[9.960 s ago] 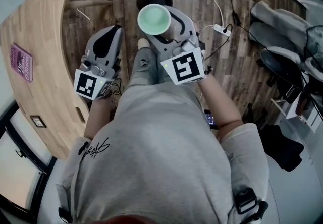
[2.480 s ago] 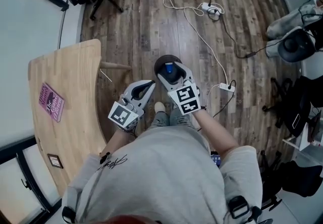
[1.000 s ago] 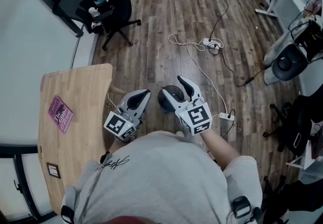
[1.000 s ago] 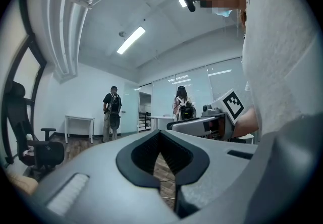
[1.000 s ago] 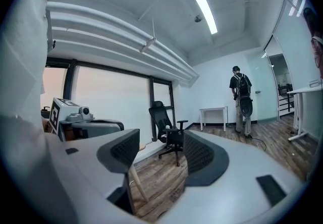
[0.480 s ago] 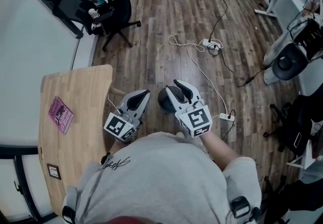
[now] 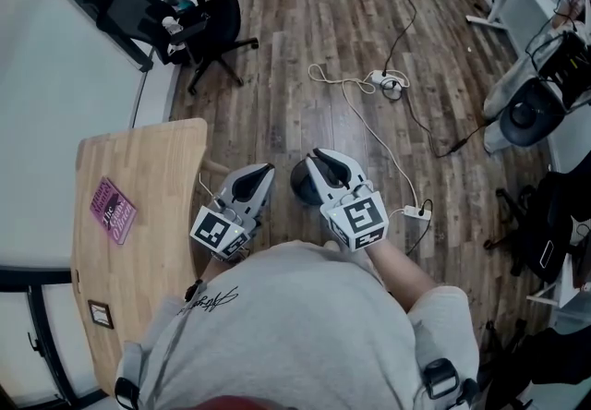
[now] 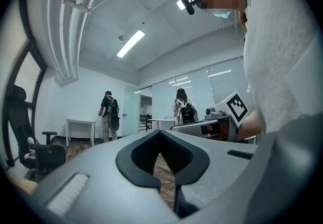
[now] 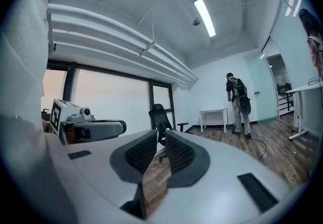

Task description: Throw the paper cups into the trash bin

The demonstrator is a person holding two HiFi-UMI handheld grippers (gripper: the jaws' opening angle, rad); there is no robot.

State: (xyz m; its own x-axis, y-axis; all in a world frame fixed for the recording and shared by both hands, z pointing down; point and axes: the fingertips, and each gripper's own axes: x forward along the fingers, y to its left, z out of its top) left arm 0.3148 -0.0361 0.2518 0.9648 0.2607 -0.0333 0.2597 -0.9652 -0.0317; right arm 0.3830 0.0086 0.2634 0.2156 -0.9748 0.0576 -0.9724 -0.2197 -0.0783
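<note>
- Head view has the right gripper (image 7: 323,157) poised directly over the trash bin (image 7: 299,186). Its jaws have just been closing, from a wide spread a second ago to nearly together.
- The right gripper view bears this out. The ribbed pads (image 9: 141,152) stand with only a slim gap at their tips. Nothing sits between them; only the floor (image 9: 151,182) and a far-off office chair (image 9: 160,117) show through.
- Ten seconds ago this gripper carried a white paper cup with a pale green inside above the trash bin. Now neither gripper holds a cup, so that cup has most likely gone in and this throw looks done.
- The left gripper (image 7: 261,173) hangs just left of the trash bin with its tips pressed together on nothing, much as in the earlier pictures.
- The trash bin shows as a dark, round container standing on the planks. Only its left edge is visible, because the right gripper covers the rest. Its inside cannot be seen, so the cup lying in it is a judgement, not a sighting.
- No further paper cup shows anywhere. The wooden table (image 7: 138,205), to the left of the trash bin, bears a purple book (image 7: 113,211) and a small dark item (image 7: 100,313), nothing cup-shaped.
- A white cable (image 7: 365,122) and a power strip (image 7: 413,211) lie on the floor to the right of the trash bin, apart from it.
</note>
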